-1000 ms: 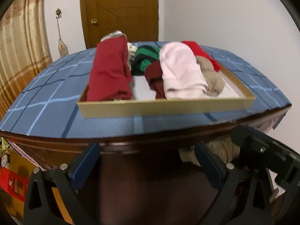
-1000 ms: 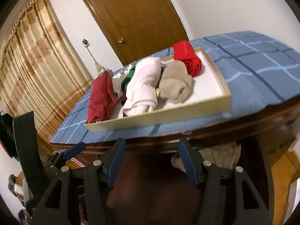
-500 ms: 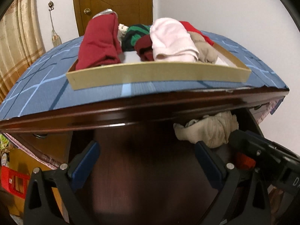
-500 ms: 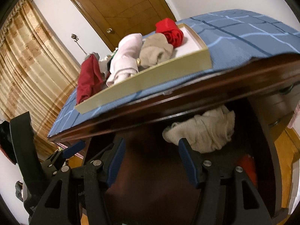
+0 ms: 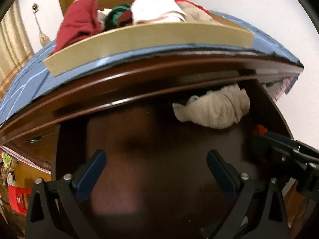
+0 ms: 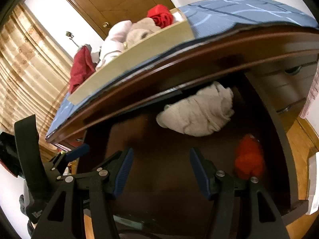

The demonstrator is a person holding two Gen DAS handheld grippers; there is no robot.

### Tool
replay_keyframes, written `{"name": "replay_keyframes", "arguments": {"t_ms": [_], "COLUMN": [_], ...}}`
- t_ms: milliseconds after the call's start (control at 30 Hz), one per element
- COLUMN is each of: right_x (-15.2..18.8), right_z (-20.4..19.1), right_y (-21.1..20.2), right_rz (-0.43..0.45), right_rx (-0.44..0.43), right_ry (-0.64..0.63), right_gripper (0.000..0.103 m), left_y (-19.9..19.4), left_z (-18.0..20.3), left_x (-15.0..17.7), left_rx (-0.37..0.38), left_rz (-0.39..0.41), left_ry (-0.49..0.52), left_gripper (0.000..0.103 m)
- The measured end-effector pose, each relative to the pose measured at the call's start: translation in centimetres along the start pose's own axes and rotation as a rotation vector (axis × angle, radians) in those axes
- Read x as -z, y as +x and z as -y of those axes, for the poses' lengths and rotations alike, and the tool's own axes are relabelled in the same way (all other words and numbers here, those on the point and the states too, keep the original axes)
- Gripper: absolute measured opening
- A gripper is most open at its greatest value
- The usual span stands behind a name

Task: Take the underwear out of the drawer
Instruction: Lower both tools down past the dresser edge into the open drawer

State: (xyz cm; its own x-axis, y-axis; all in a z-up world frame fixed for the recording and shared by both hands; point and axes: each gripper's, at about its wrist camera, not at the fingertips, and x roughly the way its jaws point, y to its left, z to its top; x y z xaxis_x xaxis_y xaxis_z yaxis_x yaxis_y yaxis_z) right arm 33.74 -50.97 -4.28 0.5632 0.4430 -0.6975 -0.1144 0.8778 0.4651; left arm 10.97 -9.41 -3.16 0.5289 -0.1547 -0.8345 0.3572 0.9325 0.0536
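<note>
The dark drawer (image 6: 159,139) interior is smeared by blur in the left wrist view; its floor and back wall cannot be made out. The beige underwear (image 6: 197,113) is partly tucked under the bench (image 6: 219,45) front edge, so its rear portion is hidden. An orange-red item (image 6: 249,157) near the drawer's right wall is too blurred to identify. The tray (image 5: 147,37) wall conceals the lower parts of the folded clothes (image 5: 79,22).

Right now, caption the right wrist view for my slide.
Open right gripper above the open drawer, facing beige underwear and an orange garment.
</note>
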Motion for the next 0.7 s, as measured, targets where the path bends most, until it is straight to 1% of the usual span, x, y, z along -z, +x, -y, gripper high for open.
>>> {"name": "replay_keyframes", "arguments": {"t_ms": [133, 267, 433, 567, 700], "right_x": [0.8, 1.8, 1.8, 1.1, 0.2], "right_z": [1.2, 2.8, 4.9, 5.3, 5.2], "right_y": [-0.4, -1.0, -1.5, -1.4, -0.3], "right_rz": [-0.026, -0.044, -0.044, -0.044, -0.088], "right_rx": [0.035, 0.114, 0.129, 0.152, 0.180], "right_ry": [0.002, -0.022, 0.013, -0.004, -0.035], "right_gripper": [0.061, 0.061, 0.061, 0.061, 0.061], "left_y": [0.8, 1.7, 2.3, 2.5, 2.9], "left_z": [0.6, 1.2, 2.2, 3.2, 4.6], "left_x": [0.1, 0.1, -0.6, -1.4, -2.5], "left_rx": [0.015, 0.043, 0.078, 0.087, 0.097], "left_rz": [-0.038, -0.076, -0.096, -0.094, -0.098], "left_ry": [0.021, 0.029, 0.060, 0.110, 0.195], "left_gripper": [0.102, 0.102, 0.102, 0.102, 0.102]}}
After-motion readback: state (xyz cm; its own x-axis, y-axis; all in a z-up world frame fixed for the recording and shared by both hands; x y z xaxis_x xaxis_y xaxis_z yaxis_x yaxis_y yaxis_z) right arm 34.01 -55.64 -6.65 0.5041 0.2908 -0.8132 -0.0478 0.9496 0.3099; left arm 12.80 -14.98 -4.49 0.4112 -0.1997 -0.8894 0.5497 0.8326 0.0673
